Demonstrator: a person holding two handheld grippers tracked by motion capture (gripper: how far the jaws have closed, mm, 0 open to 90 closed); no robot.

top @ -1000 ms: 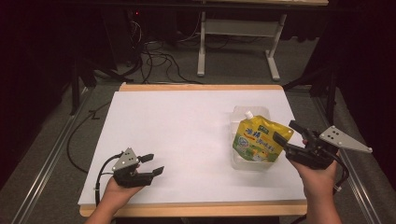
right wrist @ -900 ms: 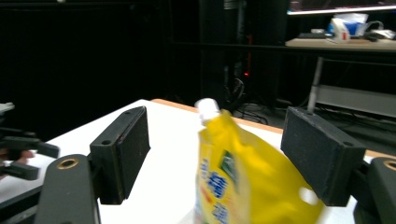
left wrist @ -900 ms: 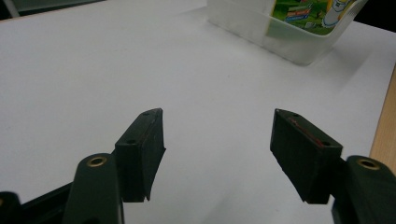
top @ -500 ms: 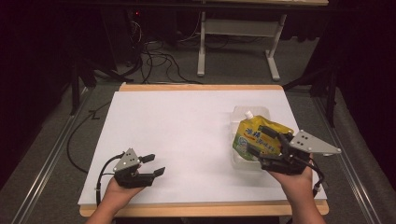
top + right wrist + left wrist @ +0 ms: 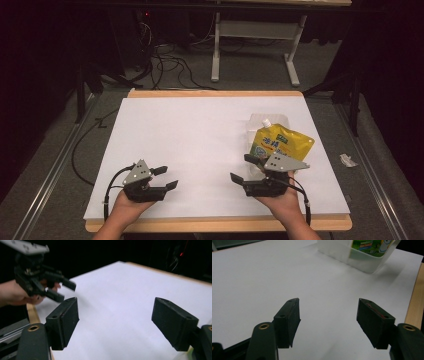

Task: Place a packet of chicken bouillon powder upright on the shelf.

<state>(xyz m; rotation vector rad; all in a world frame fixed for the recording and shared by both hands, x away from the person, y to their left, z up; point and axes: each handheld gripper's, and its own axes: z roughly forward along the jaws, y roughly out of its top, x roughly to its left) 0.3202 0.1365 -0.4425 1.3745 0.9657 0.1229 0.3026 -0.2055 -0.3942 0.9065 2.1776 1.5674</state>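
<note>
The yellow-green spouted refill pouch [image 5: 280,144] stands in a shallow translucent plastic tub [image 5: 256,125] on the white sheet covering the table [image 5: 190,145], just beyond the right gripper [image 5: 241,168] and a little to its outer side, the grey plate on that gripper overlapping the pouch's lower edge in the high view. The pouch's long axis runs away from the person, white spout at the far end, tilted slightly toward the table's middle. The right gripper's jaws are spread wide with nothing between them, and they point inward across the sheet toward the left gripper [image 5: 164,177], not at the pouch. The left gripper, equally wide open and empty, rests well apart from the pouch; in its own view the tub sits far ahead, to the right. The right hand is clearly nearer, though it would likely need to turn outward first.
</note>
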